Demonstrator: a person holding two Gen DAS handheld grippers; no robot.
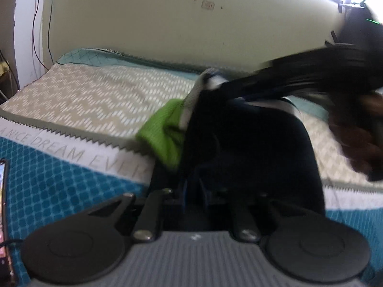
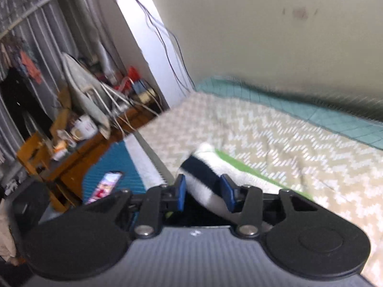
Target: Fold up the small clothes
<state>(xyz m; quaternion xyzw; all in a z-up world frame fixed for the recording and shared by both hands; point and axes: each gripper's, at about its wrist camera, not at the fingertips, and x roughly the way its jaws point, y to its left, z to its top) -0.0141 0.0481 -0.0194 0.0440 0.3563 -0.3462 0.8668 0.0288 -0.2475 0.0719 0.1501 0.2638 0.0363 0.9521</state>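
A small garment with dark navy, white and bright green parts [image 1: 167, 131] hangs above the bed, held up between both grippers. My left gripper [image 1: 194, 186] is shut on its dark lower part, which drapes over and hides the fingers. The right gripper shows blurred at the right of the left wrist view [image 1: 229, 83], gripping the garment's white and navy top edge. In the right wrist view, my right gripper [image 2: 203, 191] is shut on the white and navy striped edge [image 2: 203, 169], with a green strip [image 2: 239, 165] trailing beyond.
The bed has a beige zigzag cover [image 1: 83, 100] with a teal blanket [image 1: 59, 186] at its near side. A phone [image 2: 105, 186] lies on the teal blanket. A cluttered wooden table [image 2: 79, 138] stands left of the bed. A wall [image 1: 167, 24] lies behind.
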